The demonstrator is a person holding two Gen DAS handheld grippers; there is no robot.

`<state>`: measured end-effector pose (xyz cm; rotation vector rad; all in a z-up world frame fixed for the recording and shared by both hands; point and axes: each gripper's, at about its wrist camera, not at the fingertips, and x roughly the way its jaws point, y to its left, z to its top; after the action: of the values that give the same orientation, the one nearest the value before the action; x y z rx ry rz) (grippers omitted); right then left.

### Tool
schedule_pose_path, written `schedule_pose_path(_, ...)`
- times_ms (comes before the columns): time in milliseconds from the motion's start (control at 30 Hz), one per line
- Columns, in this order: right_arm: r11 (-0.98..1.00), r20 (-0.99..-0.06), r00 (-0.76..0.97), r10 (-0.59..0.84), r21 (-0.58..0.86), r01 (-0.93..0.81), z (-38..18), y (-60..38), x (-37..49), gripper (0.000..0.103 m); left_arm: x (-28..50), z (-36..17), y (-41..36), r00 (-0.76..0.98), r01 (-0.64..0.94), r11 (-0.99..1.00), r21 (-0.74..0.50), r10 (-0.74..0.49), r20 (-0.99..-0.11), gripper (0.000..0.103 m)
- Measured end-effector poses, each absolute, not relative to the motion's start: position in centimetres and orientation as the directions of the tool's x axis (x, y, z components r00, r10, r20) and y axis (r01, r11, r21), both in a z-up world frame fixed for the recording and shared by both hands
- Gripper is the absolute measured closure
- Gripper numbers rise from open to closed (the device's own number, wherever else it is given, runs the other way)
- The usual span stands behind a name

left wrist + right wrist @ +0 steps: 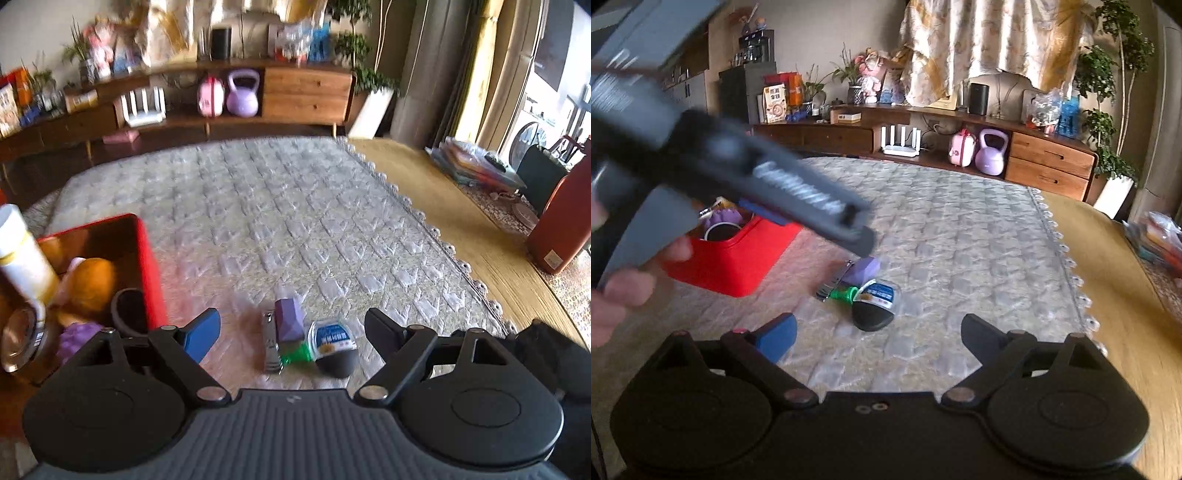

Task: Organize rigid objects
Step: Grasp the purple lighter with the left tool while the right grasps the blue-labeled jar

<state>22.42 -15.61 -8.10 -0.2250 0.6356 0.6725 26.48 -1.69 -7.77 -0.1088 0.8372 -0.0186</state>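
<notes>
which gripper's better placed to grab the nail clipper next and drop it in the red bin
Left, probably. The left gripper is open with the nail clipper right between its fingers, and the red bin beside it. The right gripper sits farther back.

Left wrist view: low over the quilted mat (pixel 295 221), facing the wooden sideboard (pixel 306 92); small-object cluster (pixel 306 339) between the spread jaws, red bin (pixel 147 266) beyond the left jaw.
Right wrist view: higher, further back, same facing; shares mat, cluster (pixel 864 291), bin (pixel 738 266), sideboard (pixel 1049 162).
</notes>
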Motion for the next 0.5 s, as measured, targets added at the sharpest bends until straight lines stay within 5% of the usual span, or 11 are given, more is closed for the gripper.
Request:
schedule_pose_path(233,0.777,-0.641,0.579,0.504,0.043,-0.628,-9.3,-14.0,24.4,0.026,31.1,-10.3,-0.2,0.566,-0.077,0.982,-0.173,-0.099,-0.819,0.018)
schedule_pose_path(500,0.787,-0.657,0.568,0.496,0.064,-0.613,-10.3,-13.3,25.3,0.040,32.4,-10.9,-0.3,0.576,-0.068,0.995,-0.080,-0.026,-0.817,0.023)
